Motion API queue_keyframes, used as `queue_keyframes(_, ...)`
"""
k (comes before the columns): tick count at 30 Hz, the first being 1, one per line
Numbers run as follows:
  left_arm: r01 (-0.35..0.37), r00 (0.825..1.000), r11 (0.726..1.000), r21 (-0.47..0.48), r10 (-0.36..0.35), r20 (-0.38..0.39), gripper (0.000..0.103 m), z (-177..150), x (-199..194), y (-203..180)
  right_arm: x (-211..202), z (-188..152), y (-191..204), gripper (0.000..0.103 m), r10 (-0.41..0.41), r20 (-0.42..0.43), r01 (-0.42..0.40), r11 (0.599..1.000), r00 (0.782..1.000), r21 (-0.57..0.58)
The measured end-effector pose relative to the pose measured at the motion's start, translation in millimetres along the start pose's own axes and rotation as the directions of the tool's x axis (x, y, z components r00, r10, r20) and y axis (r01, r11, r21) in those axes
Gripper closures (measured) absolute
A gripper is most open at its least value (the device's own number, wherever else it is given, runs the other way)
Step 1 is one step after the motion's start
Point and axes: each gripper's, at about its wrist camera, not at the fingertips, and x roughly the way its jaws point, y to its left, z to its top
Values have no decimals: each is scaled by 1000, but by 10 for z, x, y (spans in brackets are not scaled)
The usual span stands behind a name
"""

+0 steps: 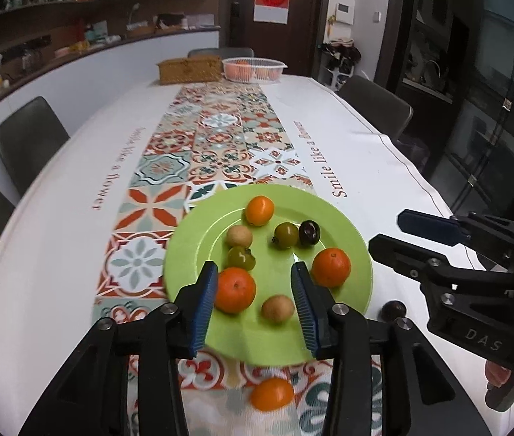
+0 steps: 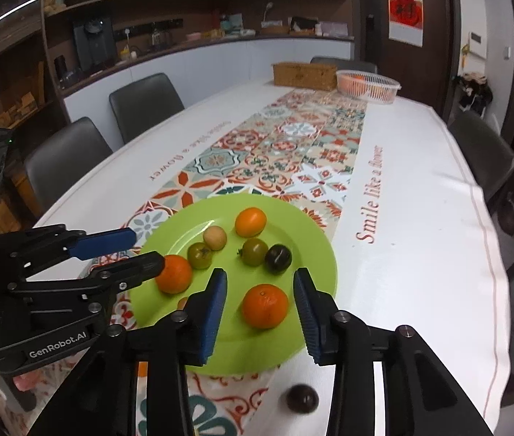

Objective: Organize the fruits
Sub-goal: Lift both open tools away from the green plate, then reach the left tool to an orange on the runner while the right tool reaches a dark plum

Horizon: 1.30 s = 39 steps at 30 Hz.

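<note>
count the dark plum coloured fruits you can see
2. One dark fruit sits on the green plate beside an olive-green one; the other lies on the white tablecloth just off the plate's near edge. More may hide behind the gripper bodies.

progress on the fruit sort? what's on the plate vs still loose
Mostly done: eight fruits sit on the green plate. In hand: nothing; left gripper and right gripper both open. Left: an orange tomato and a dark plum lie on the tablecloth.

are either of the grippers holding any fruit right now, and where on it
Nothing is held. The left gripper and the right gripper both stand open above the green plate, clear of the fruit lying on it.
</note>
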Motion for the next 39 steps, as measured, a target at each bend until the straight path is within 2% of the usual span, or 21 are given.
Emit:
queue_keyframes(6, -34, 998, 999, -3, 34, 43, 46, -89, -363, -45, -360, -77, 118, 55, -17, 46, 17, 1000, 999, 3)
queue_keyframes(10, -52, 997, 999, -12, 53, 59, 40, -160, -546, -72, -551, -138, 167, 51, -20, 68, 19, 1000, 998, 14)
queue_keyframes(14, -66, 996, 998, -25, 68, 62, 32, -250, -657, -95, -682, -232, 215, 43, -44, 81, 41, 999, 996, 30)
queue_keyframes(17, -69, 996, 997, -37, 71, 53, 27, -334, -696, -100, -728, -309, 210, 42, -54, 77, 50, 997, 996, 52)
queue_keyframes(26, -91, 996, 994, -63, 91, -1, 22, -583, -666, -100, -727, -533, 160, 42, -100, 40, 95, 991, 994, 97)
queue_keyframes(39, -105, 988, 992, -65, 96, -119, 22, -860, -313, -132, -433, -851, -14, 42, -115, -66, 124, 979, 991, 165)
